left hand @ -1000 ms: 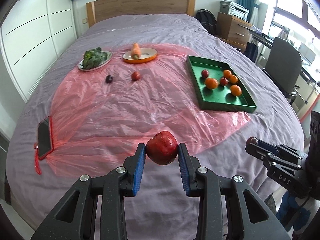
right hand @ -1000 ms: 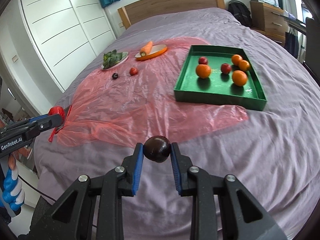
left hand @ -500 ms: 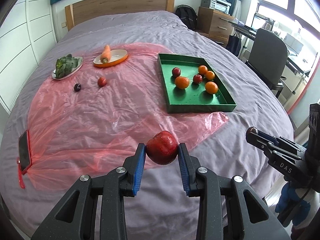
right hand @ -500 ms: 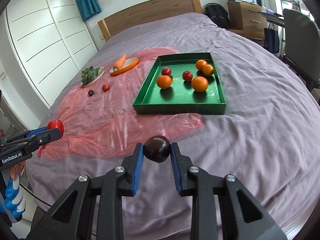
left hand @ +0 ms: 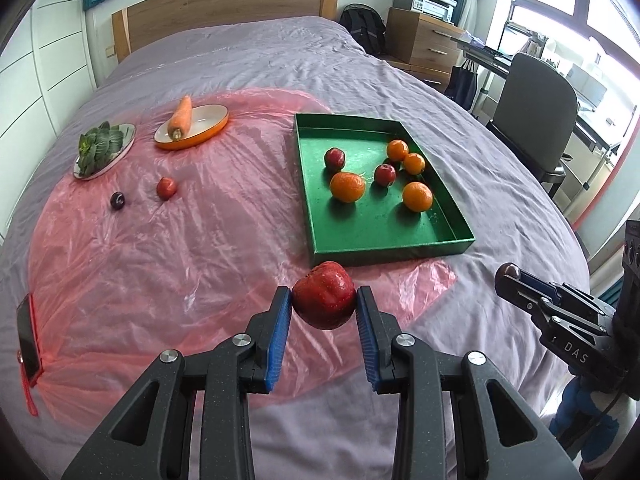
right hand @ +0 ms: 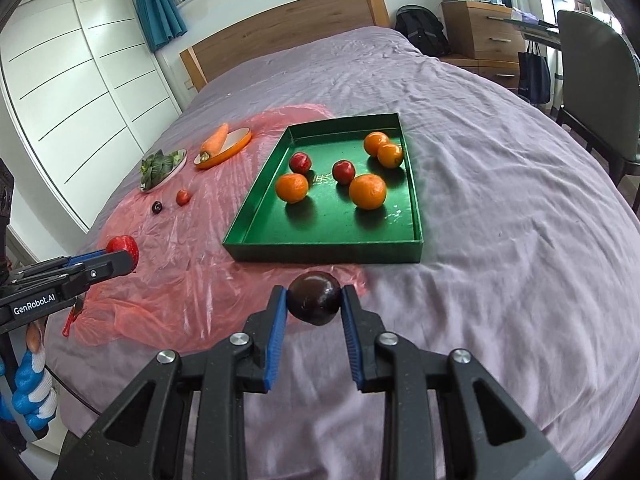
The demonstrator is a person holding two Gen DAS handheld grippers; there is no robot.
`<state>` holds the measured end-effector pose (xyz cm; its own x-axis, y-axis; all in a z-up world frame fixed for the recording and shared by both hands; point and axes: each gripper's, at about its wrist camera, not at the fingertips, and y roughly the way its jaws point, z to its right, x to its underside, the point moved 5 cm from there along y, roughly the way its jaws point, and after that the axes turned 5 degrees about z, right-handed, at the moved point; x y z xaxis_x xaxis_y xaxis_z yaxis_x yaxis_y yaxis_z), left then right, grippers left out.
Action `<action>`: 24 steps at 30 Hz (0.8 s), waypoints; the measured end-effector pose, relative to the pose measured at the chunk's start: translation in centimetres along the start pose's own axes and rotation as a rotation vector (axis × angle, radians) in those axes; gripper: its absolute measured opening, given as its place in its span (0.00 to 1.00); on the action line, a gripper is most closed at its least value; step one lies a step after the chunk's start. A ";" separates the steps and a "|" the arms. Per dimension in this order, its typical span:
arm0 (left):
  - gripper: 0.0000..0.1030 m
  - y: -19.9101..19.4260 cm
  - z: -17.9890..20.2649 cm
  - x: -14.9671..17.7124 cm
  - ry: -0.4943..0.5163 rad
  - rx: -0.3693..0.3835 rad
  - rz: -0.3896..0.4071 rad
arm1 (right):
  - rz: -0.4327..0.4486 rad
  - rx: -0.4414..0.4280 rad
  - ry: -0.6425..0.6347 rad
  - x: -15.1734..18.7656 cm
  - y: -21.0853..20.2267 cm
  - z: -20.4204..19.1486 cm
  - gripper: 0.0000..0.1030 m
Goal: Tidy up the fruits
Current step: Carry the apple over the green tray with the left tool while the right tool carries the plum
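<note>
A red apple [left hand: 324, 301] is sitting clamped in the left gripper [left hand: 323, 307], a dark plum [right hand: 314, 298] in the right gripper [right hand: 313, 304]; both are hovering before the near wall of the green tray [right hand: 328, 249], whose near half is lying bare.
</note>
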<state>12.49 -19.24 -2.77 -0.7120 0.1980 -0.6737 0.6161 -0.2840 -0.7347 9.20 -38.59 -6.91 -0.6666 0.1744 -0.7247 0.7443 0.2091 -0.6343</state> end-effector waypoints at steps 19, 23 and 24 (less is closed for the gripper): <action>0.27 8.7 1.9 -3.5 0.020 0.051 -0.049 | -0.039 0.010 -0.015 -3.9 7.5 2.4 0.40; 0.27 10.2 2.1 -3.9 0.024 0.057 -0.059 | -0.052 0.011 -0.016 -4.2 9.4 2.8 0.40; 0.27 10.6 2.1 -4.0 0.027 0.058 -0.060 | -0.054 0.012 -0.017 -4.3 9.8 2.9 0.40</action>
<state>21.10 -25.01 -7.70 -0.7373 0.2415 -0.6310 0.5515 -0.3243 -0.7685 19.45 -40.09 -10.77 -0.7054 0.1466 -0.6934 0.7074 0.2058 -0.6762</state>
